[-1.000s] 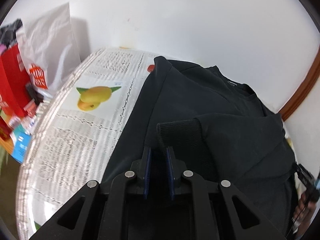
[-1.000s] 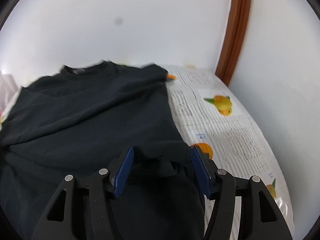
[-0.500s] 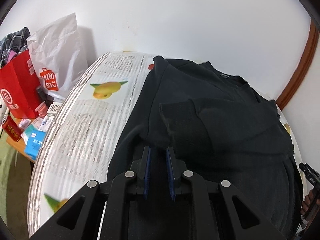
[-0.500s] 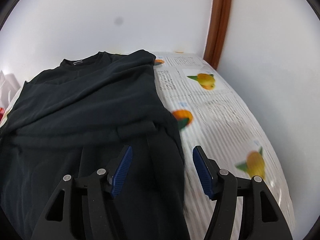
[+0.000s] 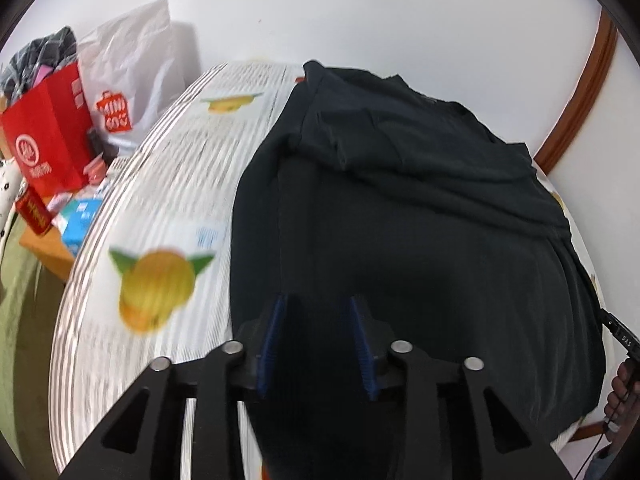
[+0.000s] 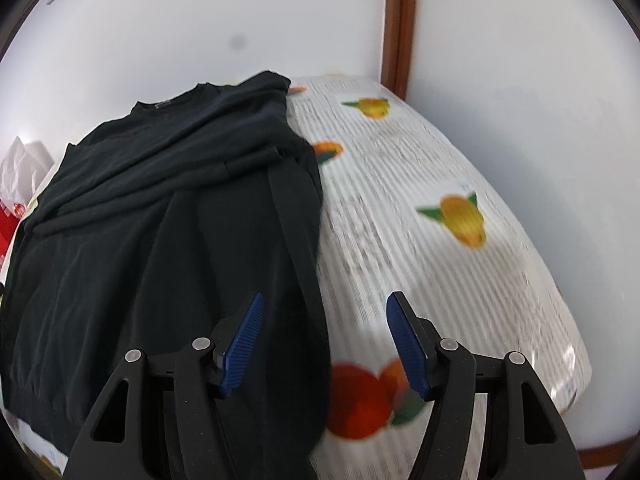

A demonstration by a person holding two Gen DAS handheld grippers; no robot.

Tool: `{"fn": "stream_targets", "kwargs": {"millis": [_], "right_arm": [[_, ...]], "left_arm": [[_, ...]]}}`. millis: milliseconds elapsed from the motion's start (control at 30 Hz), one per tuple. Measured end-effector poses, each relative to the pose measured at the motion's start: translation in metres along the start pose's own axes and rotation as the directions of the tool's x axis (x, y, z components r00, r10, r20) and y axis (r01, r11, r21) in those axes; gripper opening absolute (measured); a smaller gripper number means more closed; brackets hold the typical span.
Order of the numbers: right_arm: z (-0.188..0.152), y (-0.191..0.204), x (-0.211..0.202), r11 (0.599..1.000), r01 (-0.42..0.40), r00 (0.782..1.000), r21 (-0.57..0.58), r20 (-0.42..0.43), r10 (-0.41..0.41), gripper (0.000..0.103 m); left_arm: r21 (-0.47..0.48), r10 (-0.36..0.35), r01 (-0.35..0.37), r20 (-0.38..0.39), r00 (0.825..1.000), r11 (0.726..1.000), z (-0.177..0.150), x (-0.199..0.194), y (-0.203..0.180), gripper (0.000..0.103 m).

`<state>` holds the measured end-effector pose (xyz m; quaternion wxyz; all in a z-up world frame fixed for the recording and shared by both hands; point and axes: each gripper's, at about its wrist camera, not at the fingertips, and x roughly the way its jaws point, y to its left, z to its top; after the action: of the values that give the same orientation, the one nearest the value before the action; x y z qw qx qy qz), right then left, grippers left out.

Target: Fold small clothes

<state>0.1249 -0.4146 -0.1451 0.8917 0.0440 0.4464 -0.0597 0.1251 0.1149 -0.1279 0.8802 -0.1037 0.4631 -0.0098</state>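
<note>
Step in hand, by judgement: both sleeves are lying folded across the shirt's chest, and the lengthwise fold of the body is falling due.

Left view: the shirt [image 5: 400, 220] is lying flat on the tabletop [image 5: 160, 184], collar at 12 o'clock, hem toward 6. The left tool [image 5: 316, 340] is standing partly open over the shirt's left edge near the hem, holding nothing; whether it is touching cloth, I cannot tell. A red bag [image 5: 48, 136] is sitting at 9 o'clock, off the tabletop.

Right view: the right tool [image 6: 326, 344] is gaping wide and empty, straddling the shirt's right edge [image 6: 316, 280].

Next move, by judgement: each tool is needing to pinch a hem corner and carry it toward the collar.
</note>
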Motion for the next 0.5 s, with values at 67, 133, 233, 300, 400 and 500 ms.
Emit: {"fn": "stream_targets", "kwargs": {"millis": [67,133,233,300,400,500], "right_arm": [[-0.010,-0.003,-0.003,1.000,-0.009,1.000,0.001,-0.004,0.009,0.068],[-0.018,-0.005,-0.005,1.000,-0.009,1.000,0.001,-0.004,0.009,0.070],[-0.029,-0.008,-0.010,0.999,-0.023,1.000,0.023,-0.001,0.023,0.072],[-0.036,-0.008,-0.014,0.999,-0.040,0.999,0.035,-0.003,0.040,0.072],[-0.042,-0.005,-0.018,0.999,-0.048,0.999,0.025,0.005,0.048,0.072],[-0.048,0.000,-0.023,0.999,-0.040,0.999,0.002,0.018,0.040,0.072]], "left_arm": [[0.005,-0.004,0.004,0.005,1.000,1.000,-0.011,-0.005,0.002,0.047],[0.022,0.006,-0.006,0.014,1.000,1.000,-0.021,-0.011,0.003,0.053],[0.045,0.006,-0.007,0.010,1.000,0.999,-0.032,-0.015,0.003,0.055],[0.051,0.011,-0.012,0.013,1.000,0.999,-0.039,-0.018,0.004,0.055],[0.050,0.016,-0.017,0.012,1.000,0.999,-0.046,-0.019,0.008,0.055],[0.034,0.010,-0.011,0.010,1.000,0.999,-0.052,-0.019,0.015,0.055]]}}
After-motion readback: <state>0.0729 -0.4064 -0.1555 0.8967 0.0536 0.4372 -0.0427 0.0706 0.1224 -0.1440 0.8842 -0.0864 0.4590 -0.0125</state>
